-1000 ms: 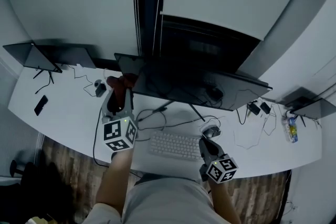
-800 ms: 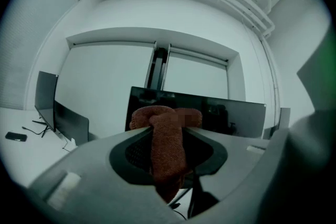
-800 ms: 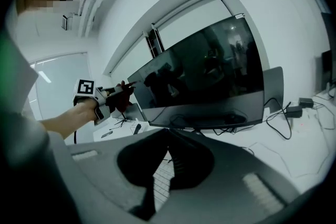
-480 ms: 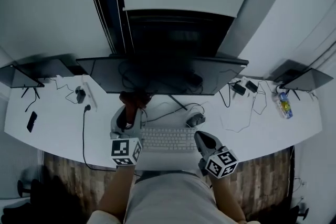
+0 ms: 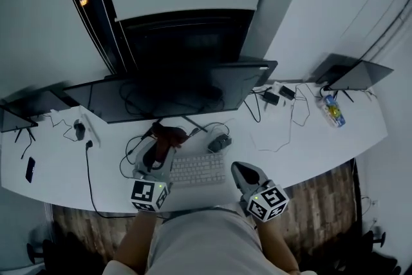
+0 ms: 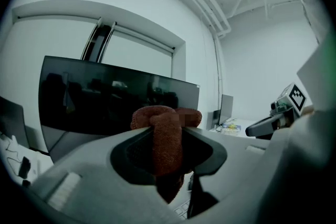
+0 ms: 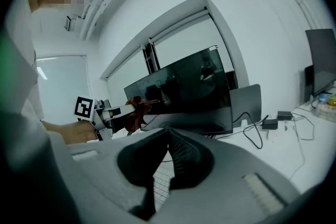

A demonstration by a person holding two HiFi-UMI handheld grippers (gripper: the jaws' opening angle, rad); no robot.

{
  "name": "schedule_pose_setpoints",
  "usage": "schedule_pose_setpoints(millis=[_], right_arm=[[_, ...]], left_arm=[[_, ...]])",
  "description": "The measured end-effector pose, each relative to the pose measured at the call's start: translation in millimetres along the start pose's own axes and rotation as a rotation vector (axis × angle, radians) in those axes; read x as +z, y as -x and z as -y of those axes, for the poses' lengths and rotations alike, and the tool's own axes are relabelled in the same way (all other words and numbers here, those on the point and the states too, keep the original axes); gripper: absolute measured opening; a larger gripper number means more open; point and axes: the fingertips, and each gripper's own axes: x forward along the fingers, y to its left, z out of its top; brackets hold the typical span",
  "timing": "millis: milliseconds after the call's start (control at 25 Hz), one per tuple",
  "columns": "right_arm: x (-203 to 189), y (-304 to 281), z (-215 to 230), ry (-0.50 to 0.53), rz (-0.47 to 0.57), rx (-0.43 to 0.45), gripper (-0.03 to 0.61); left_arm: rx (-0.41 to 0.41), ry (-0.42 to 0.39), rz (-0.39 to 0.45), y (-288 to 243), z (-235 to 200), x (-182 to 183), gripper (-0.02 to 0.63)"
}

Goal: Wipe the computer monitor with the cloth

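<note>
A wide dark monitor (image 5: 174, 95) stands on the white desk (image 5: 309, 151), its screen off; it also fills the middle of the left gripper view as the monitor (image 6: 105, 105). My left gripper (image 5: 159, 146) is shut on a reddish-brown cloth (image 5: 168, 136), held a little in front of the screen's lower edge, above the keyboard's left end. In the left gripper view the cloth (image 6: 167, 139) bulges out between the jaws. My right gripper (image 5: 241, 172) is shut and holds nothing, low at the desk's near edge, right of the keyboard (image 5: 197, 169).
A mouse (image 5: 219, 142) and loose cables lie behind the keyboard. Smaller screens stand at the far left (image 5: 29, 116) and far right (image 5: 354, 76). A bottle (image 5: 332, 111), chargers (image 5: 277, 95) and a phone (image 5: 30, 169) lie on the desk.
The head view has swung left to right, so the monitor now sits centre-left. My left gripper with the cloth has come down from the screen's left edge toward the keyboard.
</note>
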Motion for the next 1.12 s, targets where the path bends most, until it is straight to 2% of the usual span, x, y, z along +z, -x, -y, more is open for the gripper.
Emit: schedule_pose_setpoints(millis=[280,680,1120], right_arm=[[-2,19,4,0.002,0.009,-0.026,0.003],[-3,32,3,0.008,0.036,-0.063,0.003],[-6,30,2,0.004,0.029,-0.092,0.002]], left_arm=[[-0.143,-0.035,-0.053,-9,47,-18,0.144],[-0.284,0.02,-0.102,-11,93,-37,0.143],[-0.337,-0.066,-0.127,-7,101,-41,0.141]])
